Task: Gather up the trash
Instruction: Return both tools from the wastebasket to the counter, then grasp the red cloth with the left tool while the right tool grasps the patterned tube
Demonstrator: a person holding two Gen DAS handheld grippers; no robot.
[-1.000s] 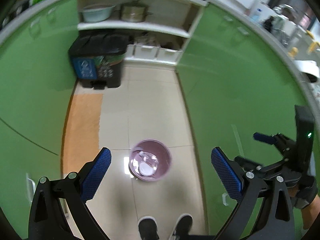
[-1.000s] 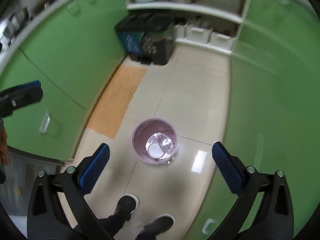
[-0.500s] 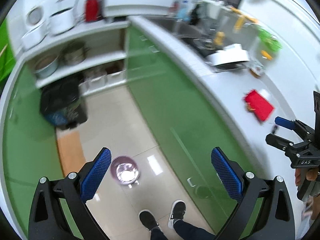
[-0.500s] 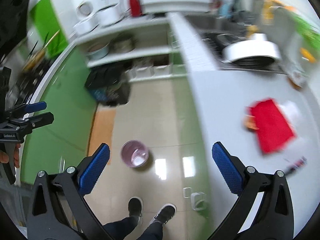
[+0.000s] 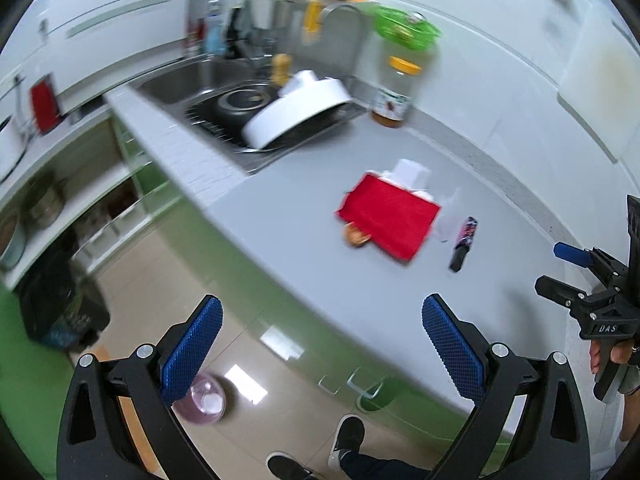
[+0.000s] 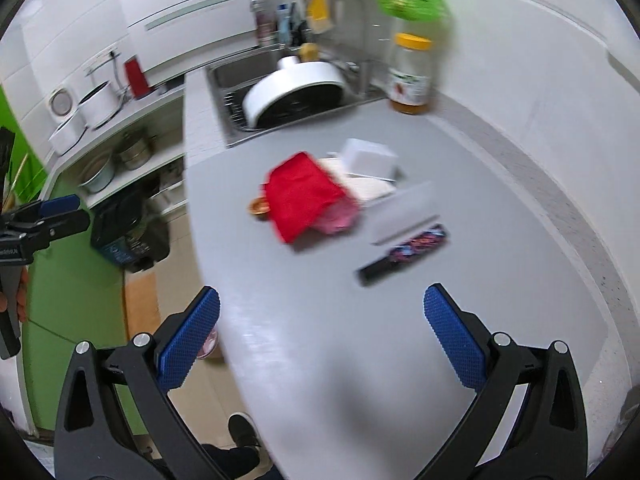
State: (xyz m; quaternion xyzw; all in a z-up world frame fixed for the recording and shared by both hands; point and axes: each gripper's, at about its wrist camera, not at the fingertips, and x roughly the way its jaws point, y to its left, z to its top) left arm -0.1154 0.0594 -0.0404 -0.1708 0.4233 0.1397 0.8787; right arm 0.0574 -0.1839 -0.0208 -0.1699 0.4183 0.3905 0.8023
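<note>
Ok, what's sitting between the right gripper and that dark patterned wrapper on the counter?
Nothing: in the right wrist view, only bare grey countertop lies between the open right gripper and the dark patterned wrapper.

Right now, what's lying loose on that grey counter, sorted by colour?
Red: 1, the cloth
White: 1, the box
Orange: 1, the small round thing peeking from under the cloth
Dark patterned: 1, the wrapper
Yellow-lidded: 1, the jar
Total: 5

"DAS" on right gripper (image 5: 582, 276) (rest unreadable).
</note>
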